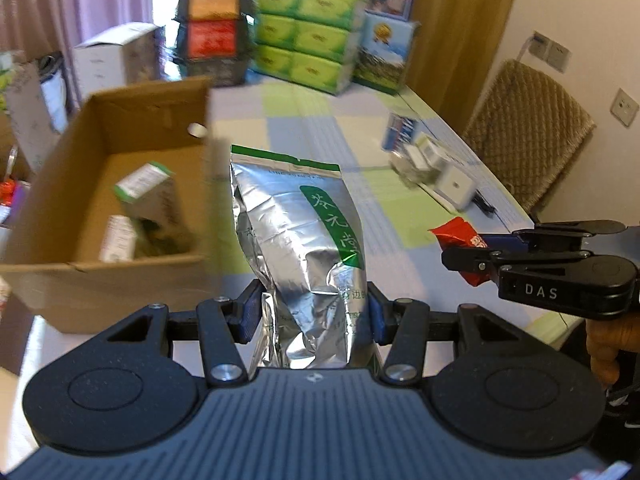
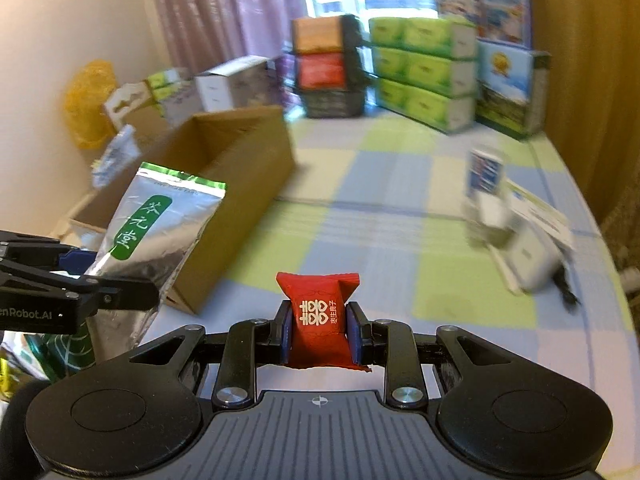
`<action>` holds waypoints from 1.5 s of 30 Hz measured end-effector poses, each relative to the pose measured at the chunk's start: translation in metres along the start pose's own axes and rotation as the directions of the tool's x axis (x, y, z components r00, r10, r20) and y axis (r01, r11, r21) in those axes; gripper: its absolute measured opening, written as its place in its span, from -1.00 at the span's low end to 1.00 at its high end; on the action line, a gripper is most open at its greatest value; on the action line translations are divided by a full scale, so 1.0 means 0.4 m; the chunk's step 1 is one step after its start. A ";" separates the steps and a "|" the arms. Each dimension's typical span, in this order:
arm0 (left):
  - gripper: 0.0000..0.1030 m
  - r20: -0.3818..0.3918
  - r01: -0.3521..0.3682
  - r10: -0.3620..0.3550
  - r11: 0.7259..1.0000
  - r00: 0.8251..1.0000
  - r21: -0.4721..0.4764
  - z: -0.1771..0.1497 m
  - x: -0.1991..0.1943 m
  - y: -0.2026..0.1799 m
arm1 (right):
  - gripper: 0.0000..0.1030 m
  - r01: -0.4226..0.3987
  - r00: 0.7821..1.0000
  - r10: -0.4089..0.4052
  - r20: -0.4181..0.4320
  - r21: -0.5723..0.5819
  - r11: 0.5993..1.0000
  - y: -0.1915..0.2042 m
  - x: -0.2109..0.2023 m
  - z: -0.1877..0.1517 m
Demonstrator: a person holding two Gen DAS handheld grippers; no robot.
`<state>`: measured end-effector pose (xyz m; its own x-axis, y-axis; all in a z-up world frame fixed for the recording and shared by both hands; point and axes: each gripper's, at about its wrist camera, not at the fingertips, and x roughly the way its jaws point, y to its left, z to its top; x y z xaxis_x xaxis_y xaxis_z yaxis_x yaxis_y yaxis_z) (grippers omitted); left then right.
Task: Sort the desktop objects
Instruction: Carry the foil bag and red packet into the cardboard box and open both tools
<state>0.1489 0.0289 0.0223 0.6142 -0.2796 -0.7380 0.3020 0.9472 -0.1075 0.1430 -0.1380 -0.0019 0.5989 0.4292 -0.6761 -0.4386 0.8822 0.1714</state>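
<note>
My left gripper (image 1: 312, 314) is shut on a silver foil tea bag (image 1: 304, 240) with a green label, held upright above the table just right of an open cardboard box (image 1: 104, 208). The same silver foil tea bag (image 2: 160, 224) shows at the left of the right wrist view, beside the cardboard box (image 2: 240, 184). My right gripper (image 2: 318, 330) is shut on a small red candy packet (image 2: 318, 312) with white characters. In the left wrist view that right gripper (image 1: 472, 254) sits at the right, the red candy packet (image 1: 460, 236) sticking out of it.
The box holds a few green-and-white packets (image 1: 148, 196). A checked cloth (image 2: 380, 216) covers the table. White boxes and a blue card (image 2: 516, 224) lie at the right. Green tissue packs (image 1: 308, 36) and stacked boxes (image 1: 212, 28) line the far edge. A woven chair (image 1: 528, 132) stands to the right.
</note>
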 end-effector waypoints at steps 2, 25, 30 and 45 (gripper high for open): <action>-0.10 0.011 -0.025 0.025 1.000 1.000 -0.002 0.016 -0.031 0.044 | -0.53 -0.030 1.000 0.030 0.010 -0.015 0.999 0.040 0.012 0.029; -0.10 -0.008 -0.161 0.161 0.987 0.987 0.004 0.192 -0.020 0.426 | -0.53 -0.186 0.983 0.183 -0.032 -0.124 0.975 0.336 0.260 0.231; -0.10 -0.019 -0.142 0.142 0.990 0.990 0.013 0.209 0.017 0.455 | -0.53 -0.185 0.982 0.180 -0.055 -0.126 0.975 0.345 0.312 0.236; 0.01 0.007 -0.126 0.127 0.991 0.992 -0.038 0.225 0.073 0.512 | -0.44 -0.225 0.970 0.209 -0.122 -0.136 0.965 0.357 0.415 0.230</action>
<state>0.2945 0.2007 0.0388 0.6529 -0.1586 -0.7406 0.1940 0.9802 -0.0389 0.2413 0.0770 -0.0237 0.4079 0.5773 -0.7074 -0.6488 0.7283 0.2203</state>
